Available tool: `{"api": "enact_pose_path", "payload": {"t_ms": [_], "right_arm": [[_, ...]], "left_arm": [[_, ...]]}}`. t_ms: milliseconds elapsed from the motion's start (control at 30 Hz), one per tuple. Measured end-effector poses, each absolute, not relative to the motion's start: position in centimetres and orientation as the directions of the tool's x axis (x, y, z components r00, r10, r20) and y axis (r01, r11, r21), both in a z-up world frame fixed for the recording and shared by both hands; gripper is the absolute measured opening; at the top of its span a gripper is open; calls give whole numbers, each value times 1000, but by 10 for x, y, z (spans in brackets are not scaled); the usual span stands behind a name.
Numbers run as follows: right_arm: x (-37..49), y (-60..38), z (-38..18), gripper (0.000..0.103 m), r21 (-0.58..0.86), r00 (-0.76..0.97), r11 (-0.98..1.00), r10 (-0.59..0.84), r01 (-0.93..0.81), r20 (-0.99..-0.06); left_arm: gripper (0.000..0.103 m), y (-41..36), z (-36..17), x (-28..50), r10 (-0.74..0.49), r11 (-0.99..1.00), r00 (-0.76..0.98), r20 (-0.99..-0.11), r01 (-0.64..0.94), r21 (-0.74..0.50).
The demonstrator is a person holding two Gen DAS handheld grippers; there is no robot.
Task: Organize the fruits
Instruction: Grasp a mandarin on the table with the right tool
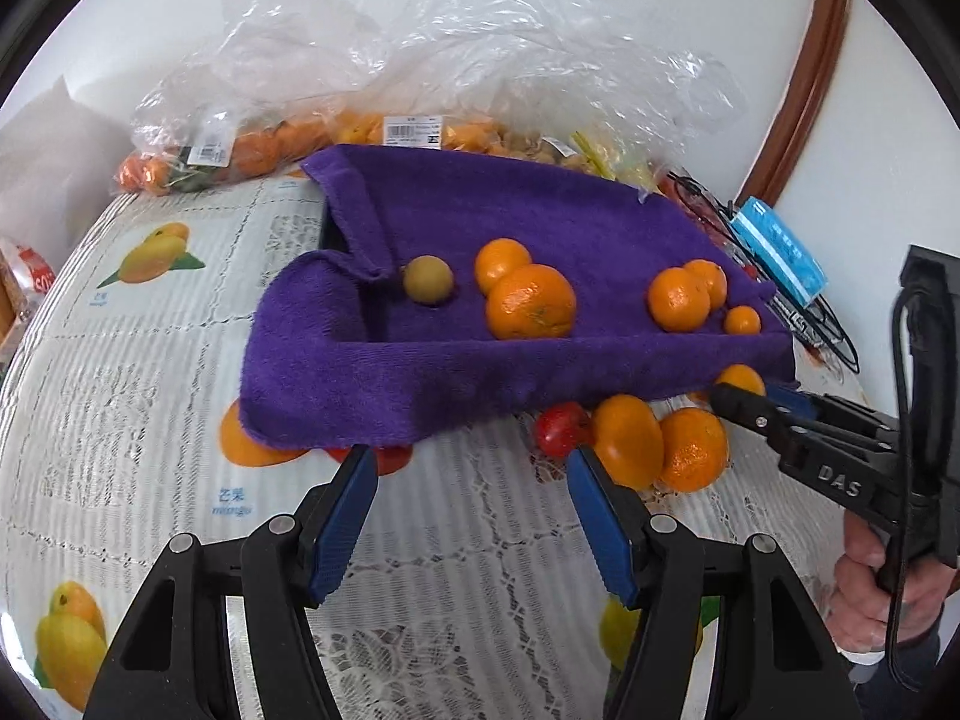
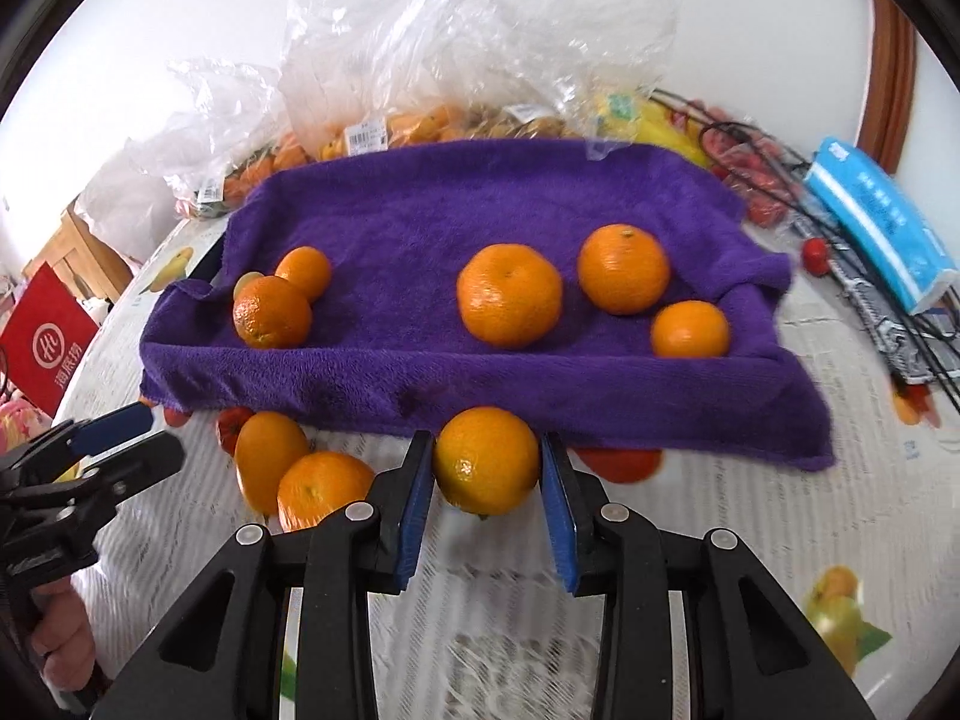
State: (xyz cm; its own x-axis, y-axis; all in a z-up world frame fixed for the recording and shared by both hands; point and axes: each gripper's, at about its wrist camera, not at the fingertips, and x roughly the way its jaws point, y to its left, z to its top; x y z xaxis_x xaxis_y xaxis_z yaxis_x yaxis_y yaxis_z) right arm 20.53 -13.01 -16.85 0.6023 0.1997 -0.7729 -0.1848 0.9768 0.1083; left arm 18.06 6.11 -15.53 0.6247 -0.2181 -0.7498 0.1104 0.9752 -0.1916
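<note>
A purple towel (image 1: 480, 360) (image 2: 480, 384) drapes over a raised tray and carries several oranges (image 2: 510, 303) and a brownish-green fruit (image 1: 427, 279). In the right wrist view my right gripper (image 2: 487, 447) is shut on an orange (image 2: 486, 459) on the tablecloth, right at the towel's front edge. The left wrist view shows that right gripper (image 1: 756, 397) at the right with the same orange (image 1: 741, 377). My left gripper (image 1: 474, 480) (image 2: 141, 441) stands open over bare cloth, nothing between its fingers. Two loose oranges (image 1: 627, 441) (image 1: 693, 450) and a red tomato (image 1: 561, 429) lie just right of it.
Clear plastic bags of fruit (image 1: 288, 138) pile up behind the towel. A blue tissue pack (image 2: 876, 222) and black cables (image 2: 774, 174) lie at the back right, a red bag (image 2: 48, 342) at the left. A hand (image 1: 870, 588) holds the right gripper's handle.
</note>
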Motion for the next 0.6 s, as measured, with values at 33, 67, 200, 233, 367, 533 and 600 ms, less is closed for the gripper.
{"api": "enact_pose_path", "payload": {"t_ms": [33,67,200,233,367,533,600], "right_arm": [[202,-134,-168,35,106,608,978,196,-181,-770],[198,-140,-168,35,101,612,979,189,-175,-768],[186,-157,-171,35,83,629,985,160,-151,-761],[183,-160,-172,35,77,630,987,151,-144,-761],[178,-166,-176,35,81,627,986,157,-149,-763],[173,-163,-180,35,61,642,985,154,-164,-751],[172,-162,-180,35,61,642,984,156,-167,-750]], "left_arm": [[61,59,-156,181,-224,974,624,-749,115,-195],[60,57,-156,181,-231,972,623,-748,122,-199],[60,47,-157,183,-210,978,629,-748,137,-160],[60,46,-157,184,-206,978,628,-750,138,-154],[58,40,-160,189,-196,980,620,-760,139,-140],[52,31,-164,191,-164,985,622,-766,140,-97],[51,27,-165,193,-148,987,622,-769,139,-78]]}}
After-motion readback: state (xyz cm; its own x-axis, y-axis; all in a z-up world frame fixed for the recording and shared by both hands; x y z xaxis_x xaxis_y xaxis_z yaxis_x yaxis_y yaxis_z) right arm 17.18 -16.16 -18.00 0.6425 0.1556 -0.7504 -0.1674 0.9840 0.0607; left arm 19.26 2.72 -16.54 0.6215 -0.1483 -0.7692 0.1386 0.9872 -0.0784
